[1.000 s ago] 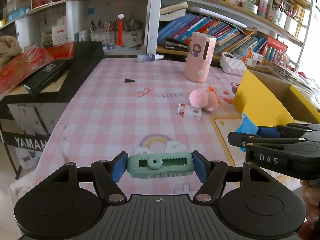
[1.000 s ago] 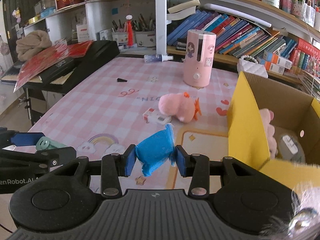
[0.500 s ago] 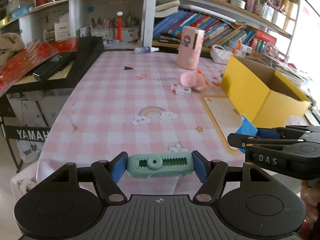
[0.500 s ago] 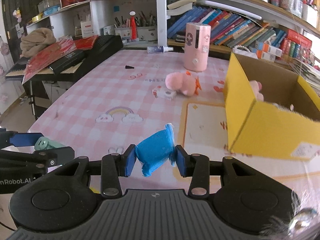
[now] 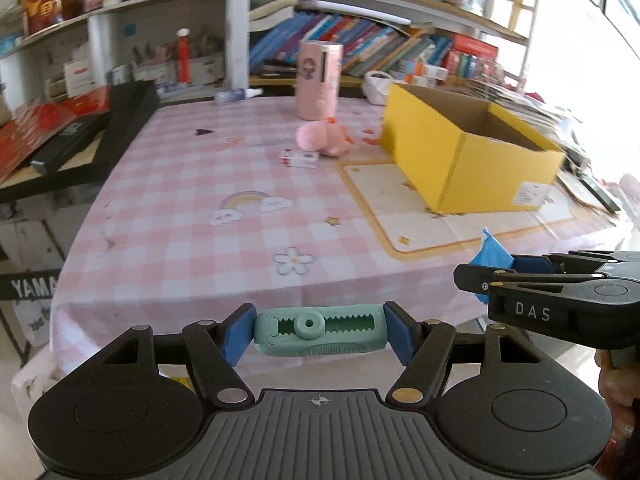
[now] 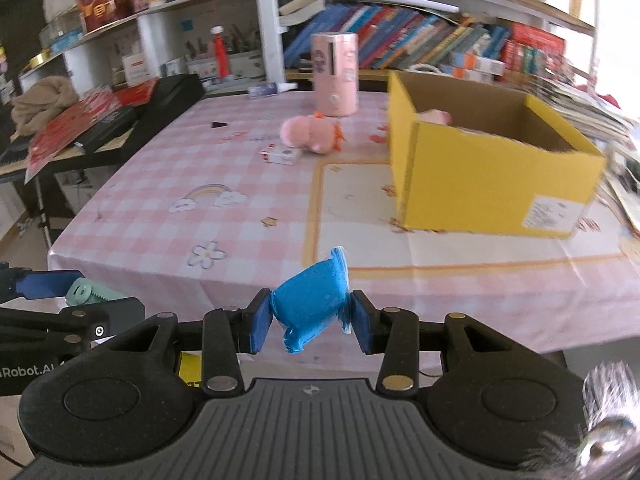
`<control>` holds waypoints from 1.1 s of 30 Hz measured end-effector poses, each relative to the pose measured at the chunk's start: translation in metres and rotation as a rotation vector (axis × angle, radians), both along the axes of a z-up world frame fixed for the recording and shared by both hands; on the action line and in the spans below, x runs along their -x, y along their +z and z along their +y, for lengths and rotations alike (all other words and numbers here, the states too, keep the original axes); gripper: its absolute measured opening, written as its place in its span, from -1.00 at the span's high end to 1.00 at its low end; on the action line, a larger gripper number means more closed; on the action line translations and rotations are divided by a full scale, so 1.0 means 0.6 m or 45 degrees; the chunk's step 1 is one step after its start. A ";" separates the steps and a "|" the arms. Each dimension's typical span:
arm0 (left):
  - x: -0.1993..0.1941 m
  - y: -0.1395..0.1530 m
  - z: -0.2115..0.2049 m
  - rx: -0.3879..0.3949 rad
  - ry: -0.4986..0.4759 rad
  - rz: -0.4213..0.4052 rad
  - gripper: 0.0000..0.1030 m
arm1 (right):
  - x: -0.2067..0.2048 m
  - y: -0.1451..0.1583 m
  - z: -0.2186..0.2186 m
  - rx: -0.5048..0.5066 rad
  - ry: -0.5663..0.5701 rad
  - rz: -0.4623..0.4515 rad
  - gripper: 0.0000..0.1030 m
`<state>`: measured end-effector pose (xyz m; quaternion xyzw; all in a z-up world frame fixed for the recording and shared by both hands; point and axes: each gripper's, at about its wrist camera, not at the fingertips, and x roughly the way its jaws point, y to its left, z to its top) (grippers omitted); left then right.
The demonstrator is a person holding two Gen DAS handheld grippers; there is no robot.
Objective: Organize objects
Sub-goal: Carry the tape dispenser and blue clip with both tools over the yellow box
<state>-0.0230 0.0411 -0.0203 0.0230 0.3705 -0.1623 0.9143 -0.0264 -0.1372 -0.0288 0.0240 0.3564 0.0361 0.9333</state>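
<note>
The left hand-held gripper (image 5: 319, 331) is clamped on a mint-green toothed plastic clip (image 5: 320, 330), which lies crosswise between its blue pads, pinched at both ends. Off to its right, the right hand-held gripper (image 6: 311, 317) is closed on a small blue packet (image 6: 311, 300), squeezed at the middle so that its crimped top sticks up above the pads. Both are held side by side just off the near edge of the worktop (image 5: 192, 208), which wears a pink checked cloth printed with a rainbow and a daisy.

Ahead of the right hand-held gripper and a little to its right stands an open yellow cardboard box (image 6: 480, 184), resting on a cream panel of the cloth. Something pink shows over the box's far left rim; I cannot tell what it is. Further ahead, to the left of the box, a pink plush toy (image 6: 310, 134) with orange trim lies on the cloth, with a small white and red carton (image 6: 282, 155) just in front of it. Beyond the toy stands a tall pink cylinder (image 6: 335, 74), upright near the far edge, and left of that a small clear bottle (image 6: 270, 89) lies on its side. A small black piece (image 5: 203, 132) sits alone on the cloth, well ahead of the left hand-held gripper. Shelves of books (image 6: 420, 46) fill the wall behind.
</note>
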 end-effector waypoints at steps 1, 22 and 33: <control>0.002 0.001 -0.005 -0.002 -0.016 -0.002 -0.33 | 0.006 0.000 -0.006 -0.002 -0.019 0.000 0.23; 0.004 -0.003 -0.101 -0.043 -0.233 0.002 -0.33 | 0.059 -0.007 -0.093 -0.033 -0.243 0.035 0.23; -0.025 -0.003 -0.171 -0.042 -0.349 -0.002 -0.33 | 0.052 -0.005 -0.162 -0.028 -0.366 0.046 0.23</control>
